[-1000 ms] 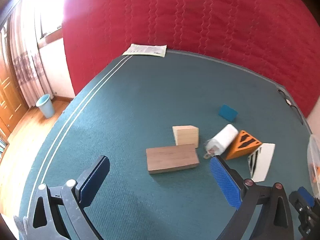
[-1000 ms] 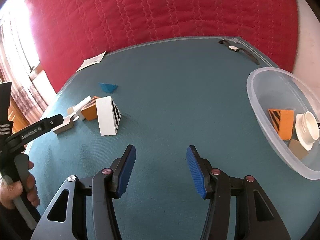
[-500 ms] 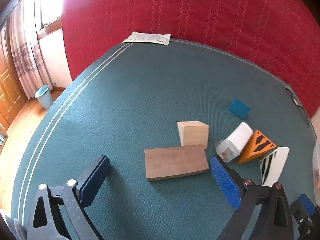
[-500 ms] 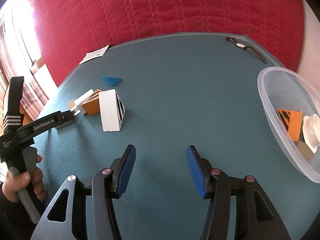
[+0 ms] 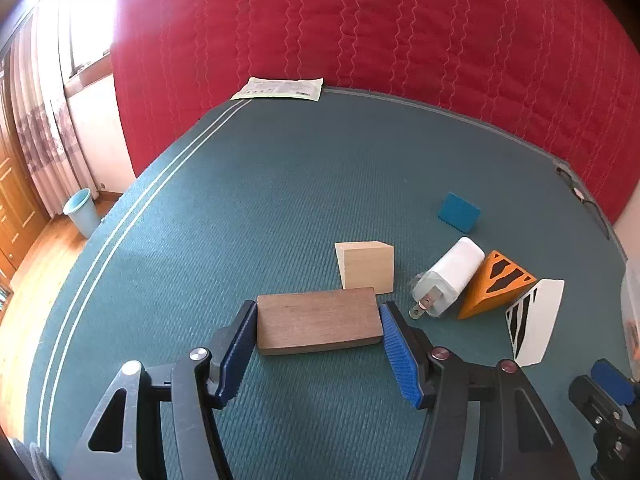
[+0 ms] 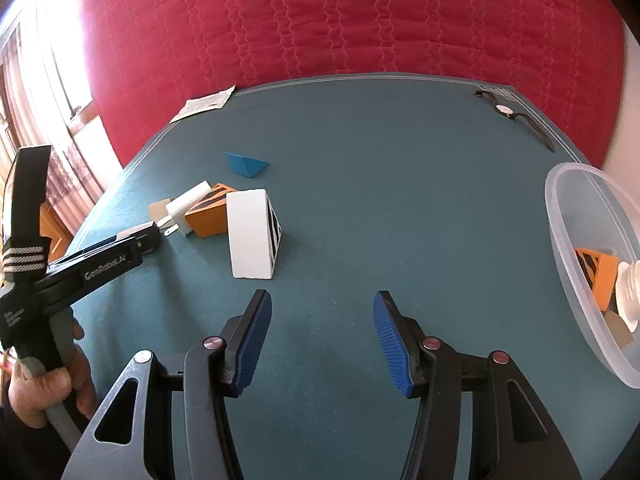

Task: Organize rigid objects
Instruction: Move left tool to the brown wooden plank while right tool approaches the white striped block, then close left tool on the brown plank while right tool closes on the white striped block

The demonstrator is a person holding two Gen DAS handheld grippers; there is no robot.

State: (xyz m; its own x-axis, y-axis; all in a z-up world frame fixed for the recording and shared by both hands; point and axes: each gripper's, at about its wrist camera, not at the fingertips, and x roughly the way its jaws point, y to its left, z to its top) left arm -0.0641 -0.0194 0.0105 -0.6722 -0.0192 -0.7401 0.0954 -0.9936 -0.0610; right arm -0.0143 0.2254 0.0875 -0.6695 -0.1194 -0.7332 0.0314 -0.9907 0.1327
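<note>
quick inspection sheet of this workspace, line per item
surface: teal mat, flat, pale border lines.
job's things: dark wood slab between the left tool's pads; pale wood block behind it; white plug, orange wedge, white striped wedge, blue piece loose; clear bowl already holds several pieces.
clutter: paper sheet, wristwatch at far edges.
grippers: left tool has just been closing, pads on the slab's ends; right tool open, nothing between the pads.
cables: nothing seen.
surroundings: red quilted backdrop, curtain, blue bin, wood floor.
</note>
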